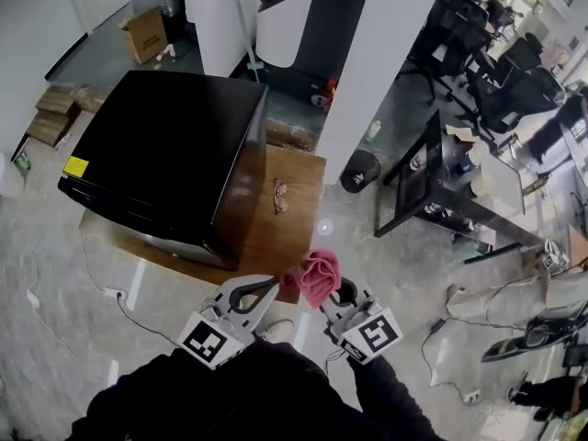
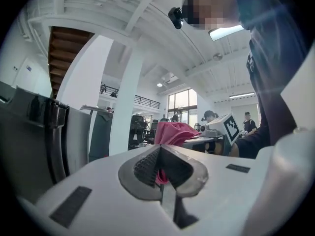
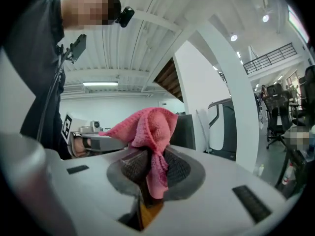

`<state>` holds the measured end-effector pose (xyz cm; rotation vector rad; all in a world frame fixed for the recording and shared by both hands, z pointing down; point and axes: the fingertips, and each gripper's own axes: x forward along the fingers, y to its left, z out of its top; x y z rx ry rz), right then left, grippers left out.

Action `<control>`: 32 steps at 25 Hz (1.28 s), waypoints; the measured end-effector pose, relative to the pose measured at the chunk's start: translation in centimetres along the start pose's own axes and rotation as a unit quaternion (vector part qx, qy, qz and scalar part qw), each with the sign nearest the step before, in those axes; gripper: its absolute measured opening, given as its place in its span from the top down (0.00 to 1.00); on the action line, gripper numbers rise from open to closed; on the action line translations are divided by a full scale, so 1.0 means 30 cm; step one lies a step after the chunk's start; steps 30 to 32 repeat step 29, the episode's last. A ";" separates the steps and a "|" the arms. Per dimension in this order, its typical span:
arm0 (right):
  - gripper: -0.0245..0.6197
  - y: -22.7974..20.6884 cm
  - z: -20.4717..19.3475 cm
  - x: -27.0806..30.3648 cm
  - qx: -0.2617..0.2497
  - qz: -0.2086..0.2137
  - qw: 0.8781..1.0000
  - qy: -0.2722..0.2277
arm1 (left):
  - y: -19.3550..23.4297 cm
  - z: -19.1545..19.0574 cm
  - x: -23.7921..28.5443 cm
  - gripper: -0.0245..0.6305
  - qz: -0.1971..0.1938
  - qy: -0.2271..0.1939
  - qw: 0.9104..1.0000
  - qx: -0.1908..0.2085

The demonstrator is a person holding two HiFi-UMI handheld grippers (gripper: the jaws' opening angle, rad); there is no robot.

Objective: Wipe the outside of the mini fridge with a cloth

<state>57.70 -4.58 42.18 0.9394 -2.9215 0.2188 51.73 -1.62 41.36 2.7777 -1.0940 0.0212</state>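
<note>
Right gripper view shows the right gripper [image 3: 150, 157] clamping the bunched pink cloth [image 3: 147, 127] (left gripper [image 2: 160, 150] seemingly pinching a corner), which might slip free against the mini fridge [image 1: 156, 145] ahead-left.

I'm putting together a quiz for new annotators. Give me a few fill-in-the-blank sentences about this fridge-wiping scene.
1. The right gripper is shut on a ___ cloth.
2. The mini fridge is ___ in colour.
3. A pair of ___ lies on the wooden platform beside the fridge.
4. The sticker on the fridge's top is ___.

Missing words: pink; black; glasses; yellow.
</note>
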 end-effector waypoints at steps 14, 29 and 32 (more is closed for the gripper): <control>0.87 0.164 0.018 -0.097 -0.023 0.030 0.999 -0.004 | -0.091 -0.027 -0.073 0.95 -0.001 0.004 1.000 0.003; 0.87 0.188 0.022 -0.068 -0.027 0.031 0.999 -0.010 | -0.076 -0.011 -0.096 0.95 -0.002 0.001 1.000 0.004; 0.87 0.188 0.022 -0.068 -0.027 0.031 0.999 -0.010 | -0.076 -0.011 -0.096 0.95 -0.002 0.001 1.000 0.004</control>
